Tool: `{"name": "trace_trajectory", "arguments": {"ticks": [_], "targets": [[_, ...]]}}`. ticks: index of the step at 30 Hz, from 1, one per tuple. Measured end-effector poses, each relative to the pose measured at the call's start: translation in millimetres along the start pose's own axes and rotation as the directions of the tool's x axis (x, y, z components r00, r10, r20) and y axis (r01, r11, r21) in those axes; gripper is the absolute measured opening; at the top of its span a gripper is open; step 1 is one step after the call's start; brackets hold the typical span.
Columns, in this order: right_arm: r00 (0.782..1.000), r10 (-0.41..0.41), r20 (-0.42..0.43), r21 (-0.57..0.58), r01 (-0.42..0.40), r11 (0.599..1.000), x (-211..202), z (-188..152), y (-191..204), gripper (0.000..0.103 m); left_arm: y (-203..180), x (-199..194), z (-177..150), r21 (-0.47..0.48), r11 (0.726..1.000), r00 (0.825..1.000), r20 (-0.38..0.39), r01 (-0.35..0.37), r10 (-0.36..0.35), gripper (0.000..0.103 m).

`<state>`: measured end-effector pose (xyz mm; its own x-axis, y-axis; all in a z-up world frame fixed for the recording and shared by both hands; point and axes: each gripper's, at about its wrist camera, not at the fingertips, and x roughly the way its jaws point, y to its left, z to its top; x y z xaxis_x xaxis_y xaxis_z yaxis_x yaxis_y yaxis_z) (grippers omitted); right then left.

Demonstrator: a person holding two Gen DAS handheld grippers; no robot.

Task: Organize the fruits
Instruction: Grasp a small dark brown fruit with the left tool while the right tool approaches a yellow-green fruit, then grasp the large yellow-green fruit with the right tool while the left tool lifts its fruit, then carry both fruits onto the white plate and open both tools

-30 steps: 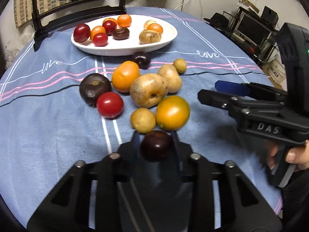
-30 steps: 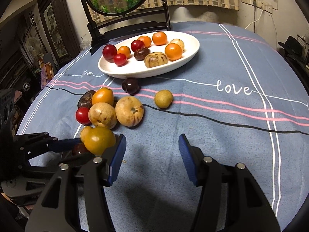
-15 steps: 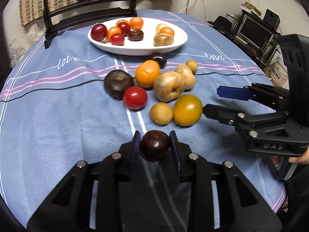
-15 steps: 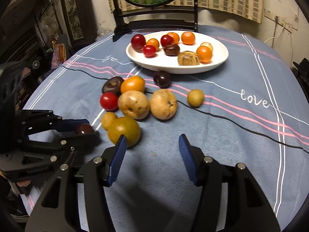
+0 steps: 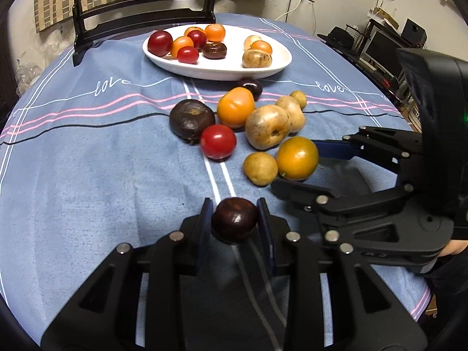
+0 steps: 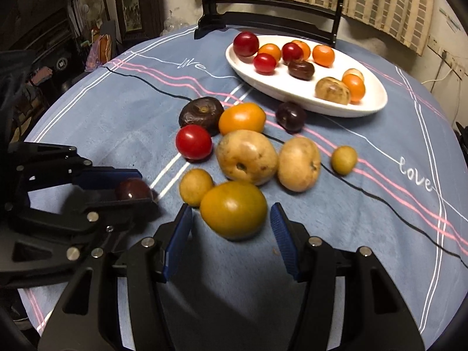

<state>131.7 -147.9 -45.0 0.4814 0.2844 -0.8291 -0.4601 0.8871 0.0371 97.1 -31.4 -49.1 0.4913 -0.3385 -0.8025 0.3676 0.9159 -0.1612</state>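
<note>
L gripper clamps dark plum; R gripper jaws apart astride yellow-orange tomato: smooth, soft, prob. bruisable; grip mid-girth, lightly.

The word "love" is stitched in white script on the blue striped fabric tablecloth, readable at two places.

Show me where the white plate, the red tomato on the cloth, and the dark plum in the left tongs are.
white plate [image 5: 222,71], left wrist view, bare front rim.
red tomato [image 6: 193,142], right wrist view, centre.
dark plum [image 5: 235,220], left wrist view, centre.
</note>
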Motion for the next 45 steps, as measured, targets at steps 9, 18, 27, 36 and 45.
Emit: {"name": "trace_trajectory", "arguments": {"ticks": [9, 18, 27, 36, 45], "targets": [[0.999, 0.015, 0.047, 0.031, -0.016, 0.999, -12.1, -0.3, -7.4, 0.044, 0.6, -0.9, 1.1, 0.006, 1.0, 1.0, -0.002, -0.009, 0.009, 0.031], [0.99, 0.011, 0.143, 0.036, -0.017, 0.999, -67.3, -0.4, -25.5, 0.043, -7.8, -30.1, 26.7, 0.058, 0.998, 0.997, 0.061, -0.039, 0.035, 0.031], [0.971, -0.04, 0.236, -0.016, 0.044, 0.999, -120.5, 29.1, -47.2, 0.043, -25.7, -57.7, 79.5, 0.117, 0.992, 0.99, 0.138, -0.048, 0.031, 0.031], [0.963, -0.07, 0.262, 0.023, 0.066, 0.998, -98.3, 80.6, -76.8, 0.043, -10.0, -22.6, 150.6, 0.031, 0.999, 0.992, 0.123, -0.027, 0.023, 0.031], [0.977, -0.052, 0.205, 0.188, 0.012, 0.982, -16.6, 129.2, -125.0, 0.043, 28.5, 48.4, 199.9, -0.052, 0.994, 0.993, 0.068, -0.097, 0.1, 0.031]]}}
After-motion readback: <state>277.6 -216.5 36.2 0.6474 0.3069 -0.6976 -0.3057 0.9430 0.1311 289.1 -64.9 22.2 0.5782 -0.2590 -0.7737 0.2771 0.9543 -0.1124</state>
